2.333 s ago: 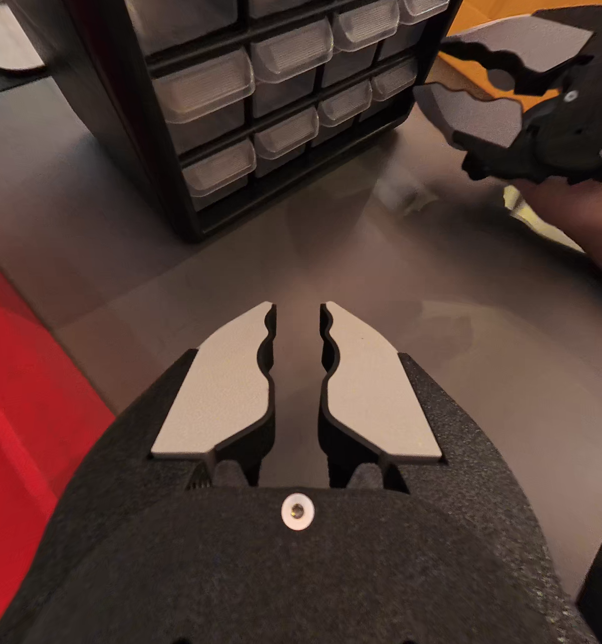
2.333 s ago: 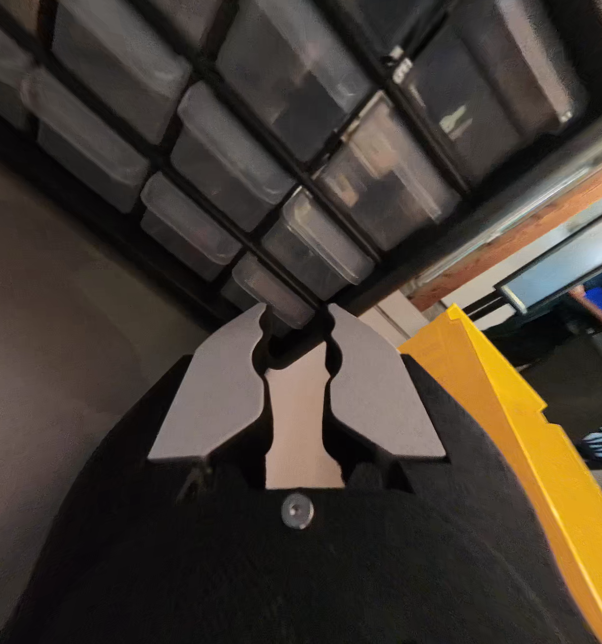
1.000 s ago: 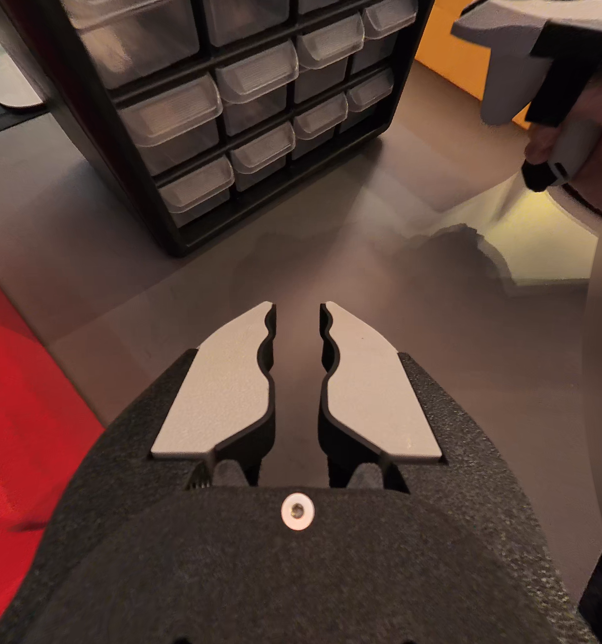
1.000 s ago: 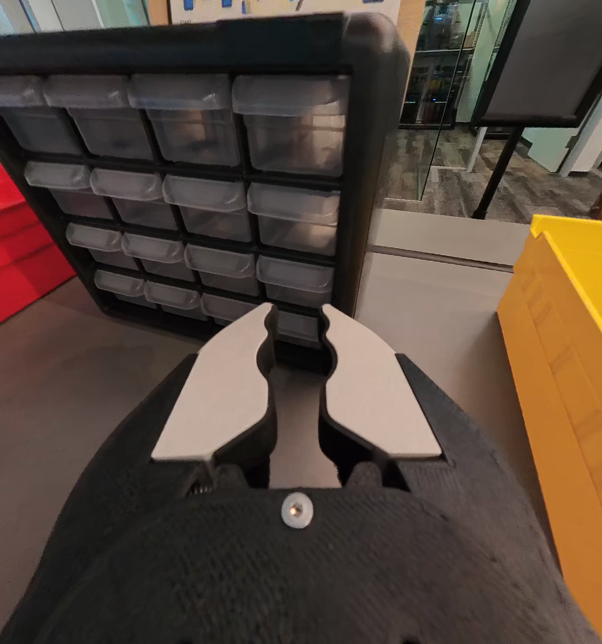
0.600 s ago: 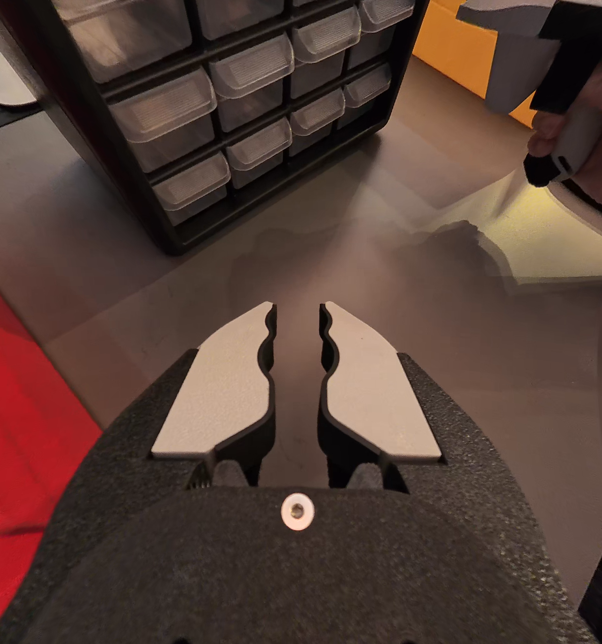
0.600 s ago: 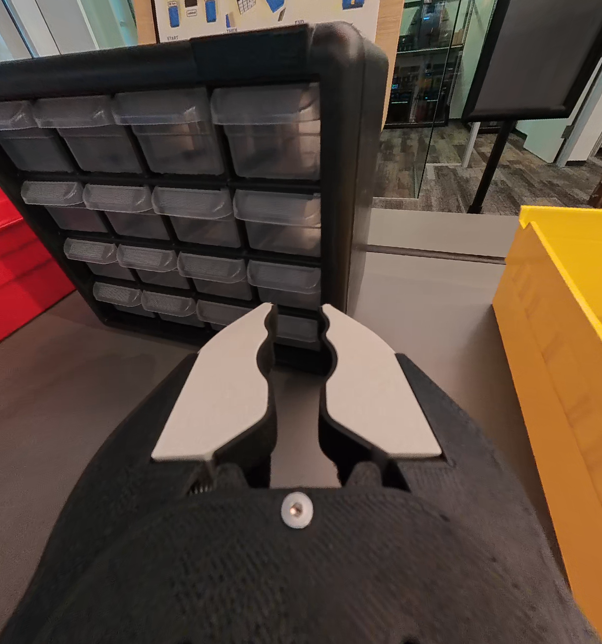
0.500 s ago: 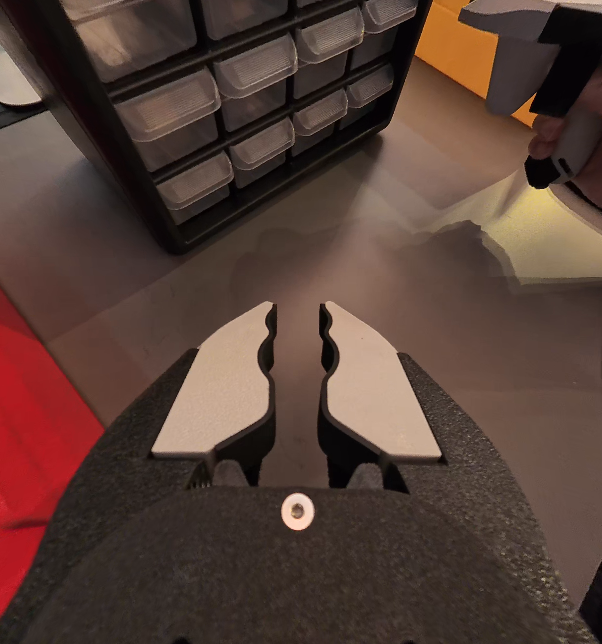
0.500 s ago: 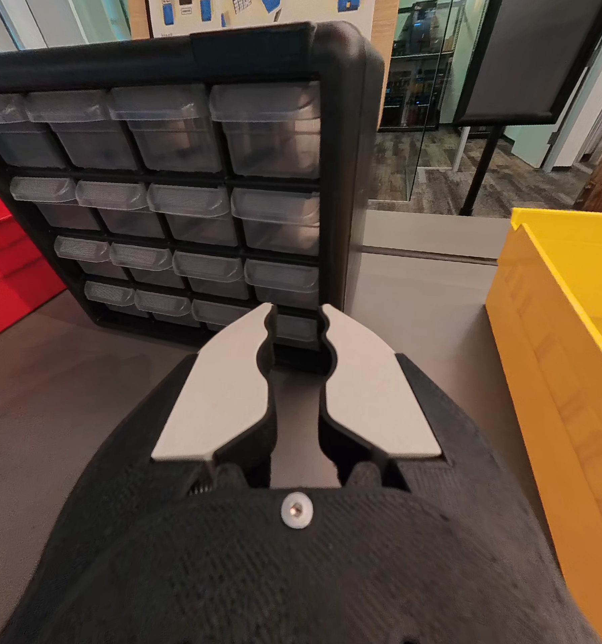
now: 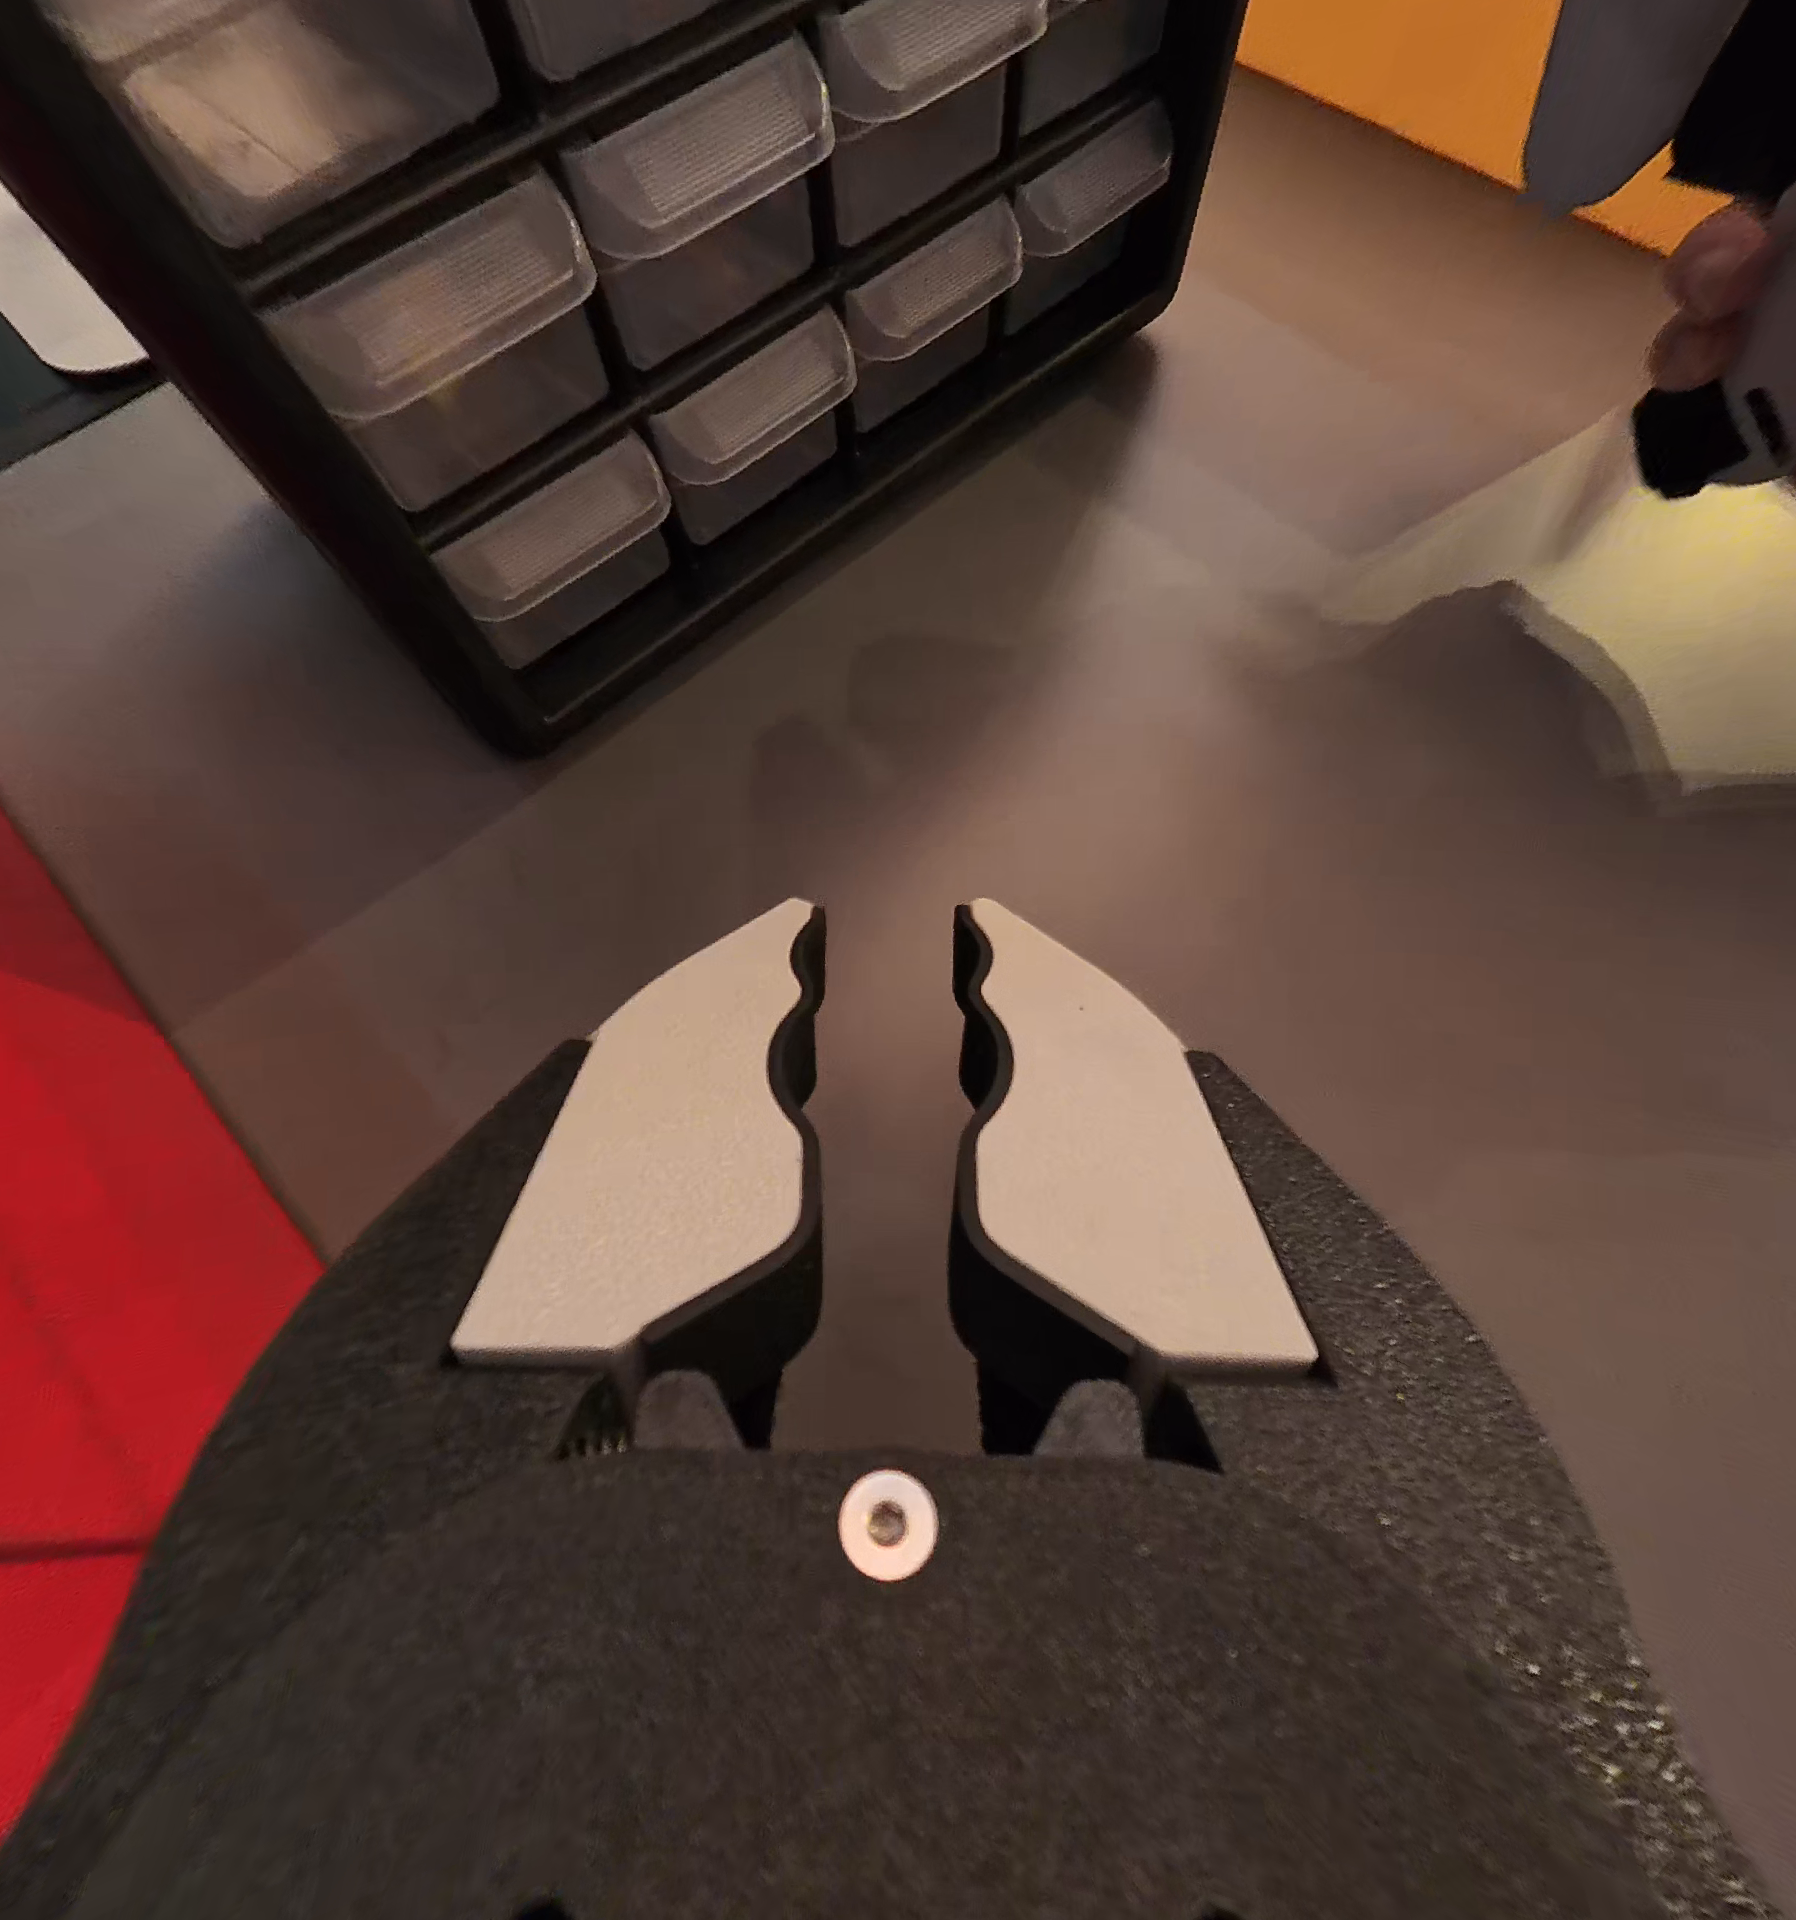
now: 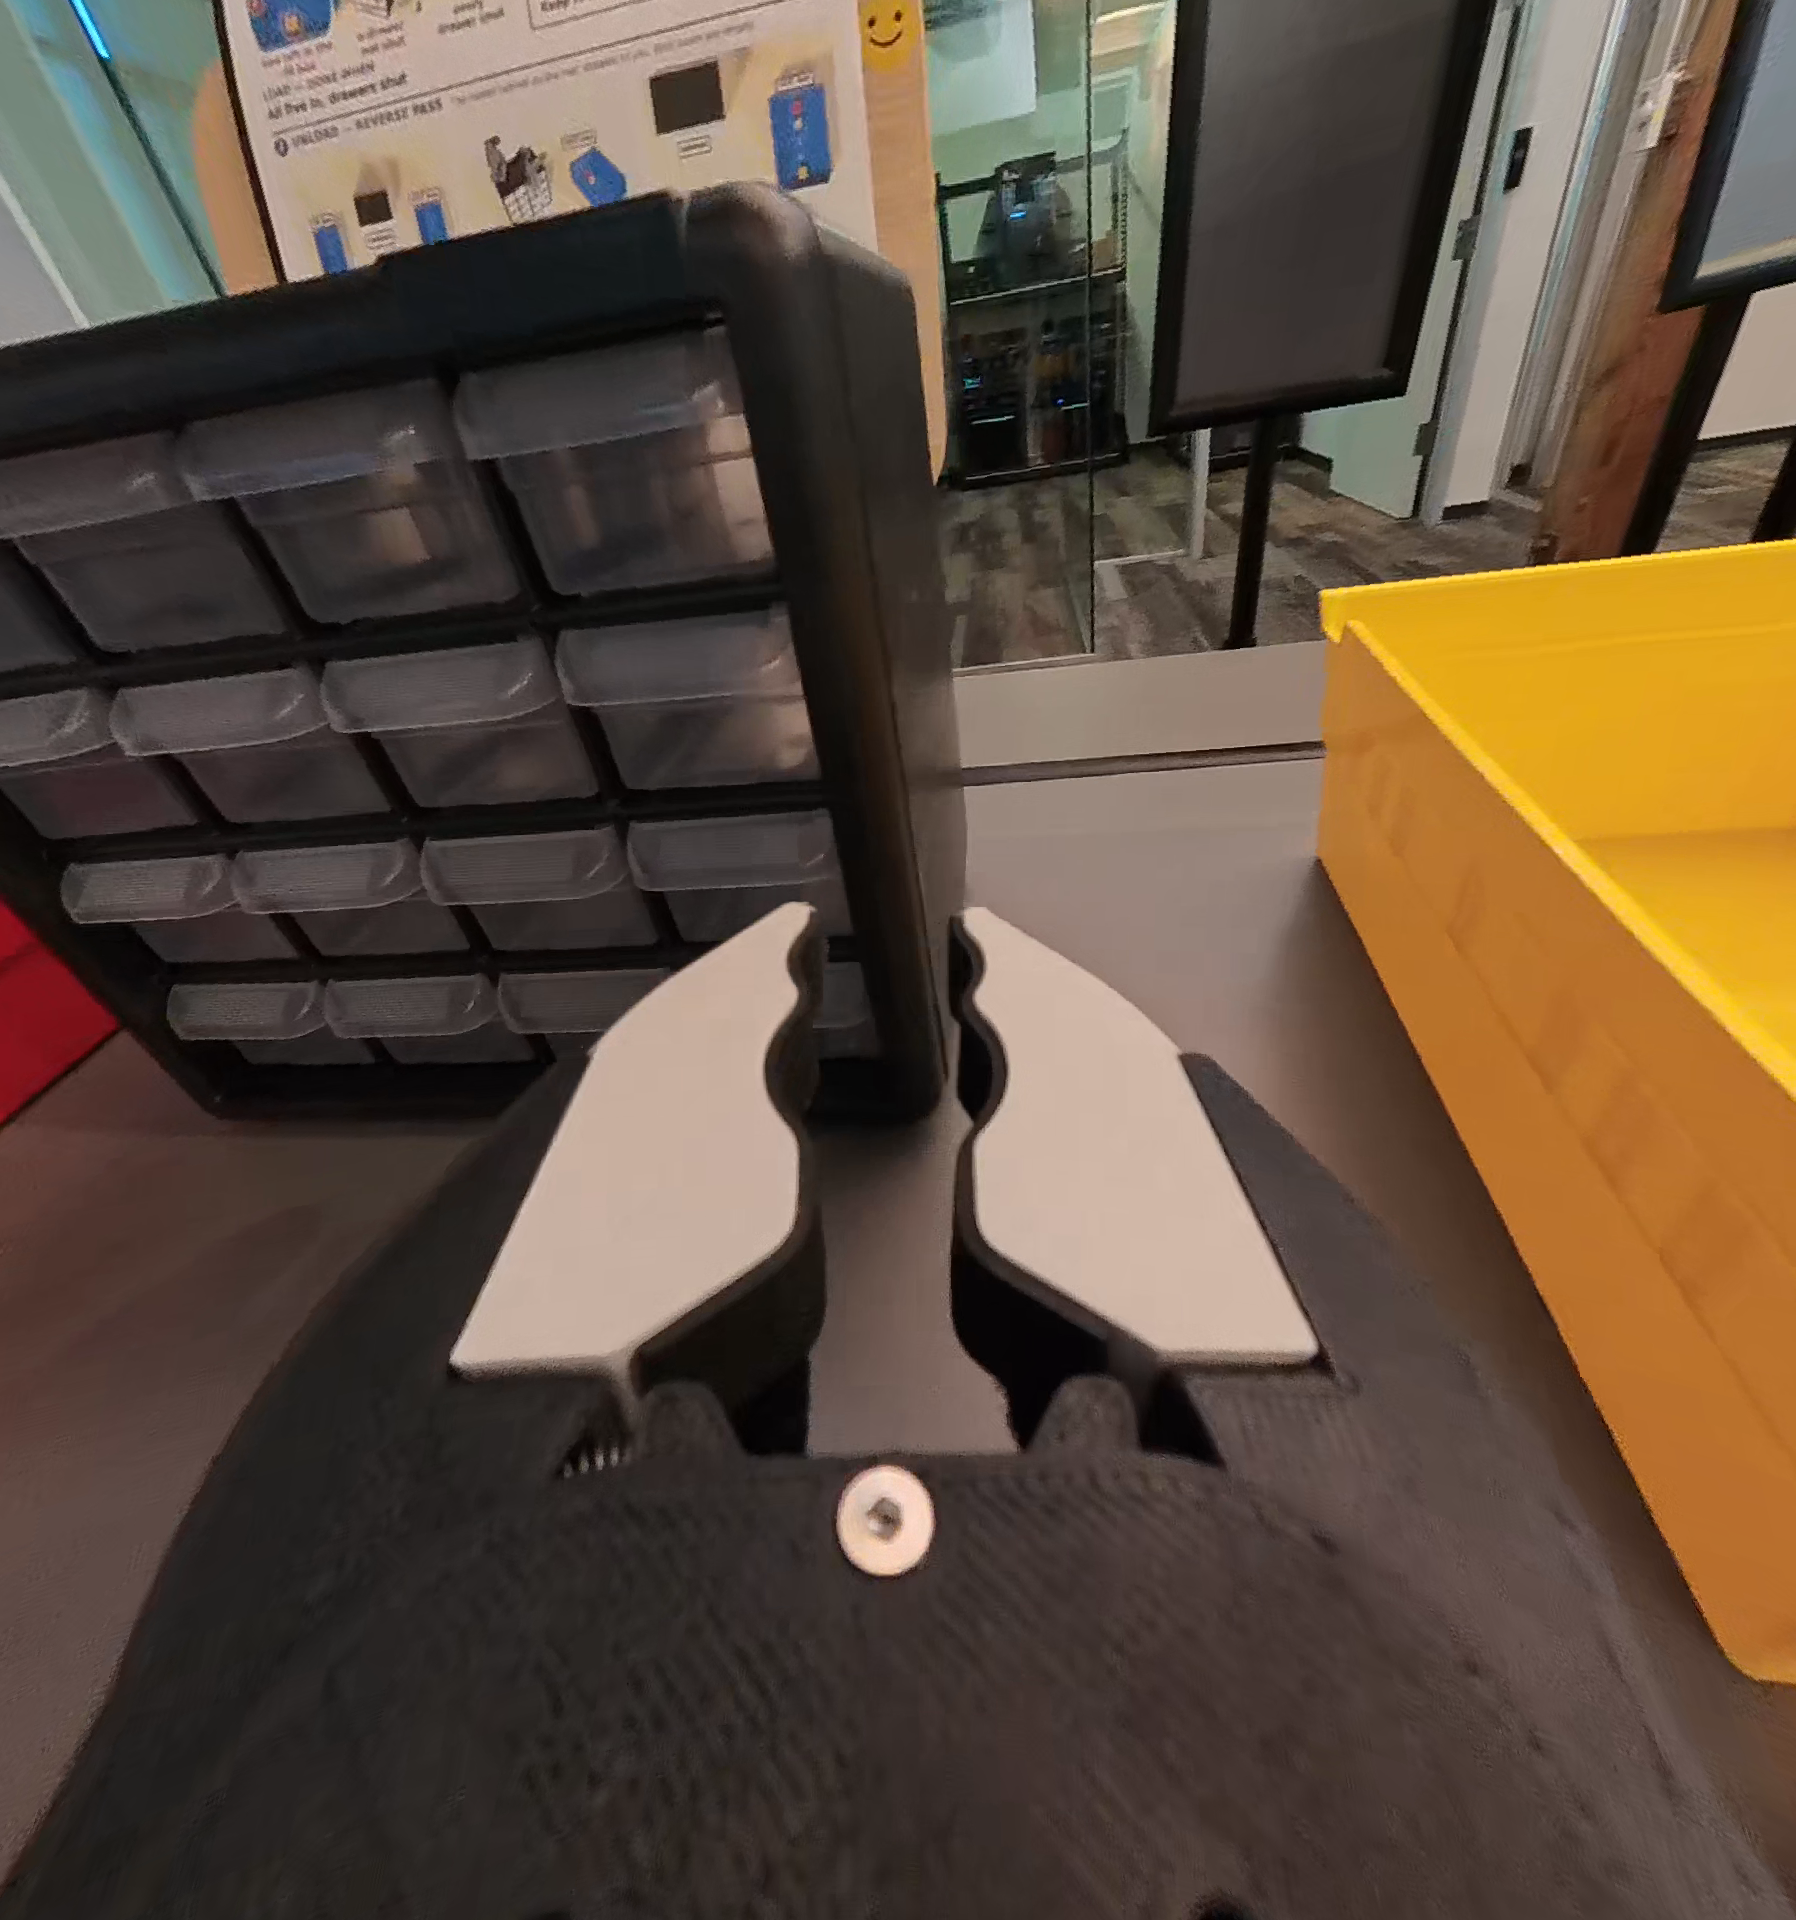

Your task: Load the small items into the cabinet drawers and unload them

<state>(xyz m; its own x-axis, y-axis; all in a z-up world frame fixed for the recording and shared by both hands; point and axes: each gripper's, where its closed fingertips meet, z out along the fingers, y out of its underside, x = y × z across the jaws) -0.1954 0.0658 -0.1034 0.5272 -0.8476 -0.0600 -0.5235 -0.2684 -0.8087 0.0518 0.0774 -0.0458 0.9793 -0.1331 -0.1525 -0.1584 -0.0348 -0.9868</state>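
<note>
Both tongs empty, parted; black cabinet (image 10: 832,436), translucent drawers (image 10: 613,488) closed.

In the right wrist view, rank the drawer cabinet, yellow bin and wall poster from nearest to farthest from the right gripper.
1. Drawer cabinet, just ahead, slightly left of the right gripper.
2. Yellow bin, to the right.
3. Wall poster, behind the cabinet, upper left.

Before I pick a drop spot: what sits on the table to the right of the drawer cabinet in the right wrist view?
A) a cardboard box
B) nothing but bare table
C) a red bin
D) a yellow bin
D: a yellow bin stands right of the black drawer cabinet, apart from it; the red one shows at the cabinet's left.
</note>
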